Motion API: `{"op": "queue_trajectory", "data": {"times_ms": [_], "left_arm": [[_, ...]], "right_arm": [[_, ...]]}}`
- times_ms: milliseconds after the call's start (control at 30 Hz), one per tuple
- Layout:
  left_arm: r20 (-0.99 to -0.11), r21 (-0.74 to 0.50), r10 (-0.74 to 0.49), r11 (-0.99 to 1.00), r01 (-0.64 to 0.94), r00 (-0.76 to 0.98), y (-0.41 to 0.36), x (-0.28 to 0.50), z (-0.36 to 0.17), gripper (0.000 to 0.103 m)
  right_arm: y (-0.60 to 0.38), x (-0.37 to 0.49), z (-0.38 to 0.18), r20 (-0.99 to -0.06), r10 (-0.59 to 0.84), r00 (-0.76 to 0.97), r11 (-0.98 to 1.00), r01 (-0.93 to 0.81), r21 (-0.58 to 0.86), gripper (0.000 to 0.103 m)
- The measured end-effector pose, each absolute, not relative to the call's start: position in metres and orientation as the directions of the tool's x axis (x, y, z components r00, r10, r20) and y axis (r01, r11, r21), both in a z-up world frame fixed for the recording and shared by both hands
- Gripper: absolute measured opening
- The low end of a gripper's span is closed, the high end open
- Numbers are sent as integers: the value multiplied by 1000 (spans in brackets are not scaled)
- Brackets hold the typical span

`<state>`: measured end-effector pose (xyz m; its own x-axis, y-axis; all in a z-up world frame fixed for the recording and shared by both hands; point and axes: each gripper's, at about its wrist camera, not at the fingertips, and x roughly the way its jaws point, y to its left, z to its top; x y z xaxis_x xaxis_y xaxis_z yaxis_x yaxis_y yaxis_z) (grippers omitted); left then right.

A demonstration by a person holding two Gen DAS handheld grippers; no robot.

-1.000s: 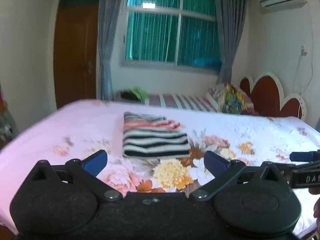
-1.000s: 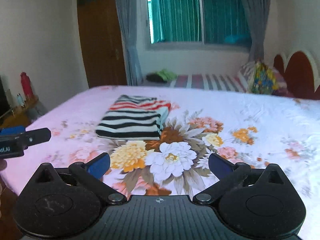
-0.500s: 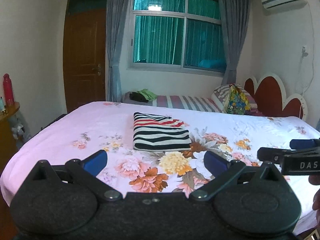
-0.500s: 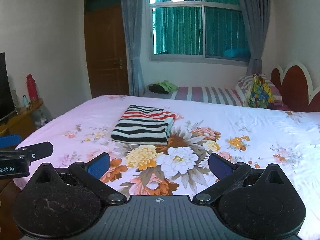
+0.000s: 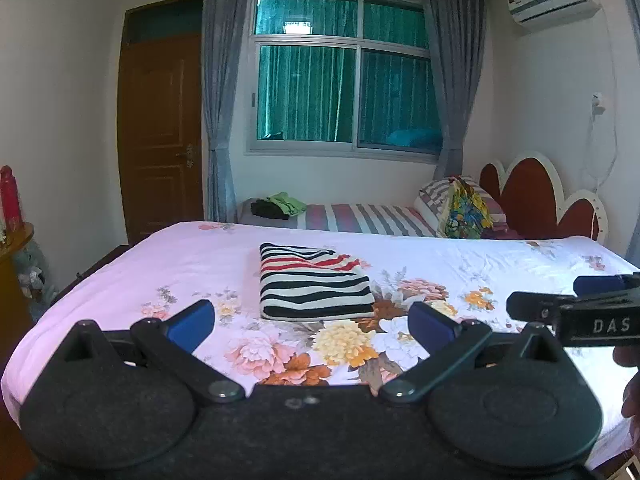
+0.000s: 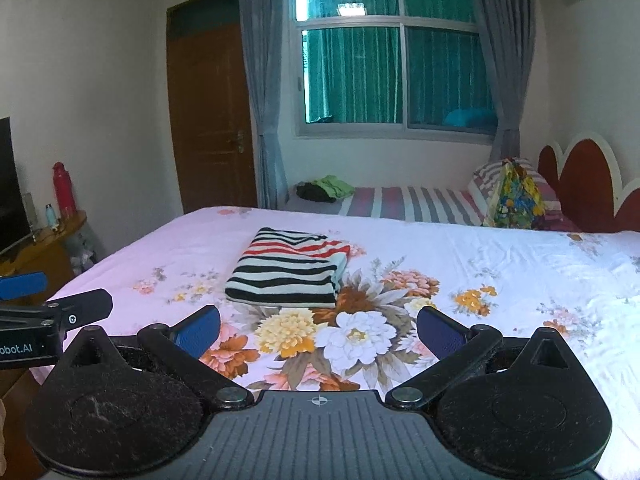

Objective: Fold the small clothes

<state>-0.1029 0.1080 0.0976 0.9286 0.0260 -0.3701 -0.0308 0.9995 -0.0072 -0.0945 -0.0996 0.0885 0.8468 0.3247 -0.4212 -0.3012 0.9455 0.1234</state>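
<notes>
I have both grippers held level over the near edge of the bed (image 5: 168,252), looking across it toward the window (image 5: 344,80). My left gripper (image 5: 312,322) has its blue-padded fingers (image 5: 192,320) spread wide with nothing between them. My right gripper (image 6: 318,330) is spread just as wide and is likewise empty; in the left wrist view its tip pokes in from the right edge, beside the left one and apart from it.

The striped garment (image 5: 312,284) lies folded into a neat rectangle on the flowered pink bedsheet (image 6: 480,264), a little left of the bed's middle and farther from me than either gripper. Its near part shows black and cream stripes, its far part red ones. Neither gripper touches it. A large printed bunch of flowers (image 6: 340,332) on the sheet sits between the garment and my fingers.

Past the bed, a second bed with a striped cover (image 5: 360,218) stands under the window, with a green and a dark piece of clothing (image 5: 280,206) at its left end and pillows (image 5: 460,208) at its right. A brown door (image 5: 160,128) is on the far left, and a red bottle (image 6: 64,190) stands on a wooden shelf at the left.
</notes>
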Motion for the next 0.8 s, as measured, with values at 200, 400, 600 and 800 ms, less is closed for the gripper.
{"op": "queue_trajectory", "data": {"times_ms": [200,400,600,800], "left_arm": [[-367,-6,16,1000,-20,930,104,-103,98,102],[-367,-6,11,1000,-14,930,102,-100,97,102],[-369,-5,14,1000,-17,929,100,-98,97,102],[-360,-1,13,1000,-15,933,99,-99,98,102]], "right_arm": [[-103,-96,89,-421,322,848,947,-296,127,103],[-104,-98,88,-423,316,849,949,-290,126,103],[-103,-98,89,-421,317,850,948,-292,124,103],[-104,-100,90,-418,318,851,948,-295,122,103]]}}
